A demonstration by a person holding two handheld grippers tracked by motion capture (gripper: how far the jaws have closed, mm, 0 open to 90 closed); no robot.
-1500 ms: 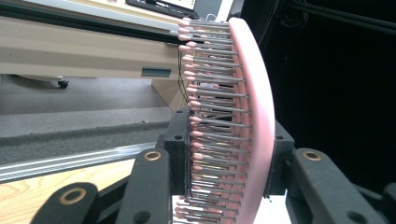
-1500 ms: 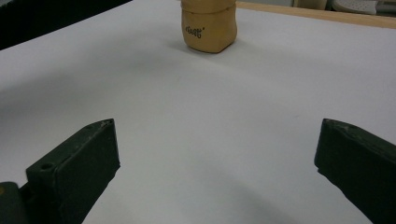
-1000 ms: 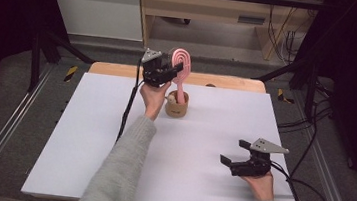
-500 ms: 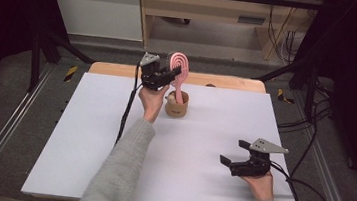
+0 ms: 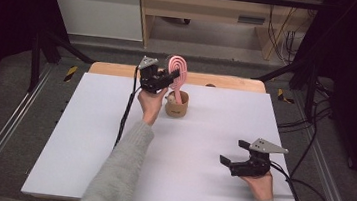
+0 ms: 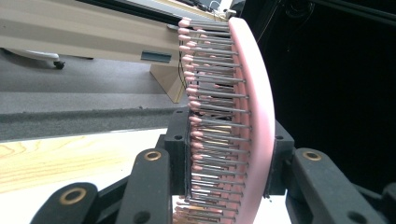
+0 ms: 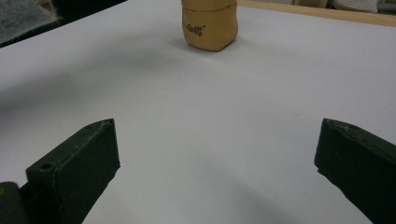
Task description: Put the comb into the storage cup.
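A pink hairbrush (image 5: 177,67) with metal bristles stands upright at the far middle of the table. Its handle reaches down into a small tan pot (image 5: 177,106). My left gripper (image 5: 171,78) is shut on the brush head from the left, raised above the table. In the left gripper view the jaws clamp the brush (image 6: 254,93) across its back and its bristle side, with the left gripper (image 6: 229,154) low in the frame. My right gripper (image 5: 234,152) rests open near the front right of the table. The right gripper view has the right gripper (image 7: 217,154) with nothing between its jaws and the pot (image 7: 210,25) far ahead.
The white table top (image 5: 86,146) ends in a wooden strip (image 5: 228,82) at the far edge. Black cables trail from both grippers. Metal rails (image 5: 2,132) run along the table's sides, and a wooden bench (image 5: 201,12) stands beyond.
The left hand with the brush has shifted only slightly. The right gripper has stayed where it was.
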